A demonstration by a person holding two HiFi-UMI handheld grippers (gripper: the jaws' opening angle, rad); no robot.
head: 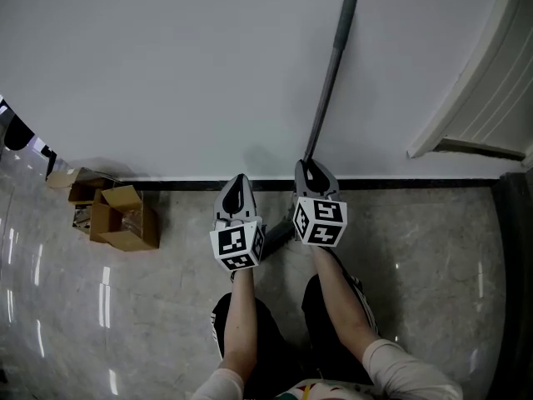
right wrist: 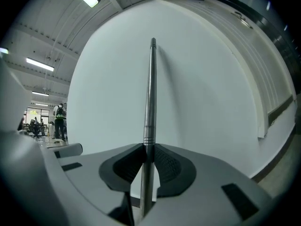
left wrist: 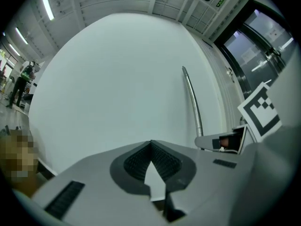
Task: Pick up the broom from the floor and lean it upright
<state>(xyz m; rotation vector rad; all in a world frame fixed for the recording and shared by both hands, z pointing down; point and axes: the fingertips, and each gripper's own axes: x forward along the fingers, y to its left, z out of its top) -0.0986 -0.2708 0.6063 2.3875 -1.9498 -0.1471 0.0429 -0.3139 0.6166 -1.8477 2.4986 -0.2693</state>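
- The cardboard boxes (head: 125,219) sit open on the glossy stone floor (head: 433,257).
- The left gripper (head: 237,183) is closed on nothing and points at the matte white wall (head: 166,73).
- The right gripper (head: 311,172) clamps the broom (head: 329,82) low on its shaft. The broom stands tilted, with its tip against the wall.
- The shaft is a thin, smooth metal tube, stiff, probably light and slippery, so a firm low grip suits it. The broom's head is mostly hidden.

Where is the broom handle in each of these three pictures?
Head view: handle right of centre, rising from the right gripper.
Left gripper view: handle right of centre, thin, curved.
Right gripper view: handle dead centre, between the jaws.
Shared landmark: the white wall behind it.
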